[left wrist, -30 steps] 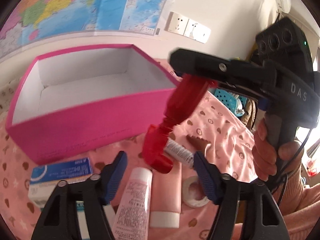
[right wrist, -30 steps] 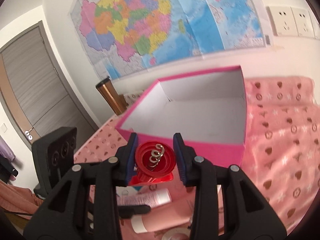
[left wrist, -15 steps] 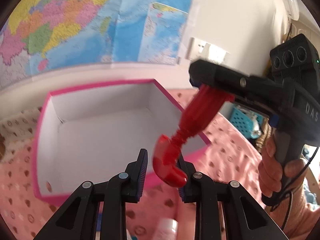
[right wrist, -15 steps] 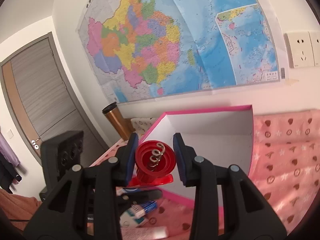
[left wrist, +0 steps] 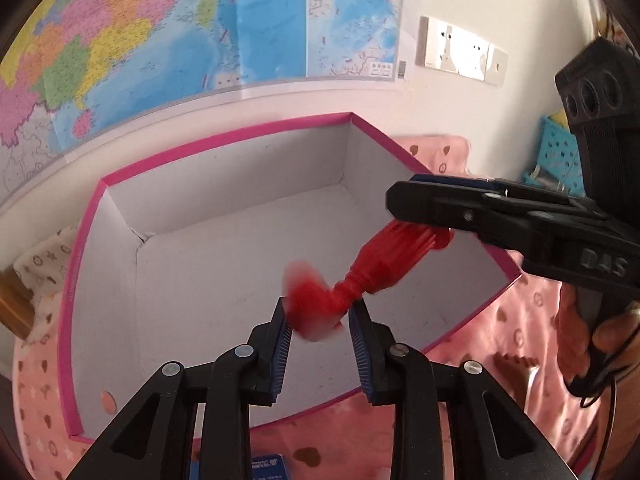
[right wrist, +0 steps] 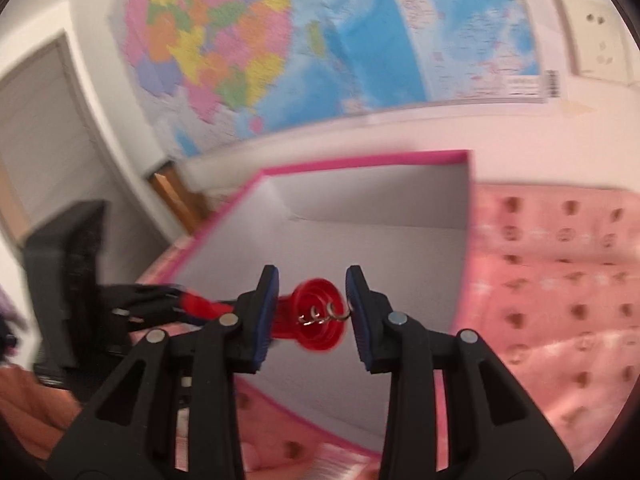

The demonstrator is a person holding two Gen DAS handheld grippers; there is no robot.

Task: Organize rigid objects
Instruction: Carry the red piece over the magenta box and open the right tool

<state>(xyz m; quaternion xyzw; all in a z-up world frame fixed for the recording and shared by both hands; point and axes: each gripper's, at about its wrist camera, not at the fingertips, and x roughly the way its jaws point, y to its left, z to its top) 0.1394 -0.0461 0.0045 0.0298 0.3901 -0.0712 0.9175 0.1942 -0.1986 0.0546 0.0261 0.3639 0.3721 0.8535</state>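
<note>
Left wrist view: the left tongs (left wrist: 320, 320) hang over an open pink box (left wrist: 224, 136) with a white inside. Their jaws are opening, and the blurred handle of a red corkscrew (left wrist: 380, 264) sits between the pads without being squeezed. The right tongs (left wrist: 412, 216), held by a hand (left wrist: 588, 336), reach in from the right across the box's right wall and grip the corkscrew's ribbed end. A map (left wrist: 200, 40) and wall sockets (left wrist: 460, 52) are behind. A blue basket (left wrist: 560, 152) stands far right, beyond the pink cloth (left wrist: 532, 340) on the bench.

Right wrist view: the right tongs (right wrist: 310, 300) pinch the flared end of the corkscrew (right wrist: 320, 320) above the box (right wrist: 360, 162). Their jaws are easing apart, and the metal spiral touches the right pad. The left tongs (right wrist: 160, 300) come in blurred from the left at the handle, in front of the box's near corner. A grey door (right wrist: 36, 140) is far left.
</note>
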